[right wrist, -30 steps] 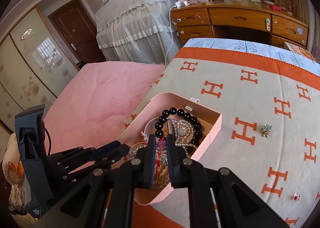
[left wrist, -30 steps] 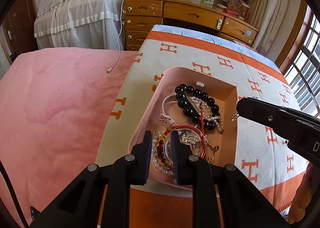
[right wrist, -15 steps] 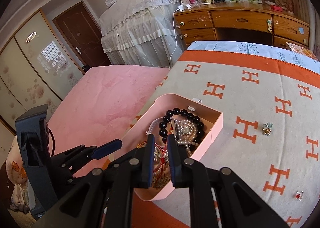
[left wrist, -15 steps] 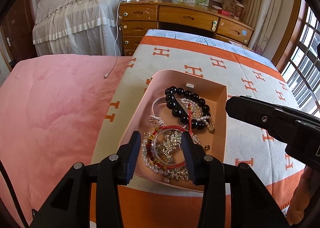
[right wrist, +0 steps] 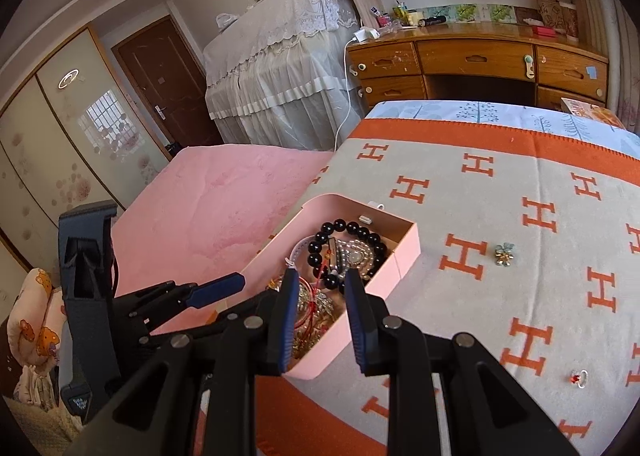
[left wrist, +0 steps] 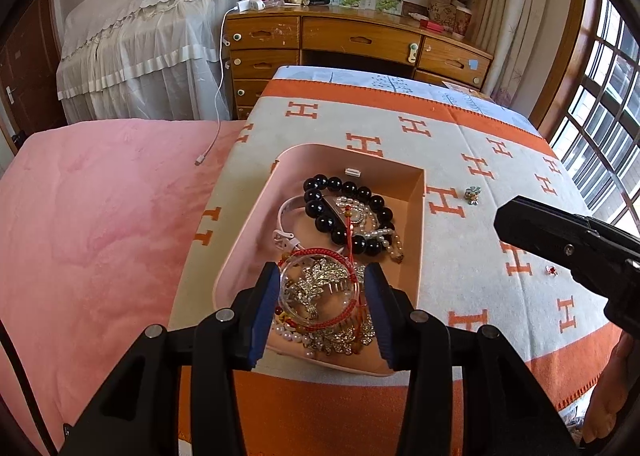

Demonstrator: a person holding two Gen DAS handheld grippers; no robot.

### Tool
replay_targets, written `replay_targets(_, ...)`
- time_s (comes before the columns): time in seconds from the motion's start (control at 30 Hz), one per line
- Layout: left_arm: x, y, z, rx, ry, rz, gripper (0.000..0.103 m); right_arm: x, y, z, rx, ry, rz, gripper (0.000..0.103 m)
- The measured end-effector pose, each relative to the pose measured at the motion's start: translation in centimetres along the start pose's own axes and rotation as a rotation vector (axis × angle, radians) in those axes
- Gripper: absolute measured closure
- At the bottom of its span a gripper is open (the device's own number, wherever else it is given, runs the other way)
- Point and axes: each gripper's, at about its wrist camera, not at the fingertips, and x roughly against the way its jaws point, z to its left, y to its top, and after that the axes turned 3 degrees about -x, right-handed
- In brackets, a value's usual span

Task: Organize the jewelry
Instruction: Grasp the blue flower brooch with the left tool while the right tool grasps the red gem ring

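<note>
Since the earlier frame both grippers have spread their jaws and pulled back from the tray. The left gripper (left wrist: 322, 296) hangs released over the near end of the pink jewelry tray (left wrist: 248, 240), its blue pads flanking the red cord bracelet (left wrist: 320, 256) without touching it. The right gripper (right wrist: 322, 310) is also released, above the tray's near right wall.

The tray is a shallow rounded rectangle; in the left wrist view its long axis runs from bottom centre toward the top of the frame. Inside lie glossy black bead bracelet (left wrist: 344, 212), pearl strands and a glittering metal brooch, heaped together.

On the woven H-pattern blanket (right wrist: 500, 184), right of the tray, sit a flower brooch (right wrist: 505, 254) and a red-stoned ring (right wrist: 578, 378), well apart with open cloth around them.
</note>
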Motion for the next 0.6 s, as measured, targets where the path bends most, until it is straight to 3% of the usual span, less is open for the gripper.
replay_targets(0.6,2.4,1.3,-8.2,-0.137,-0.036,-0.055,0.049,11.5,-1.2,-9.5,-0.13,-0.222,-0.211,0.079)
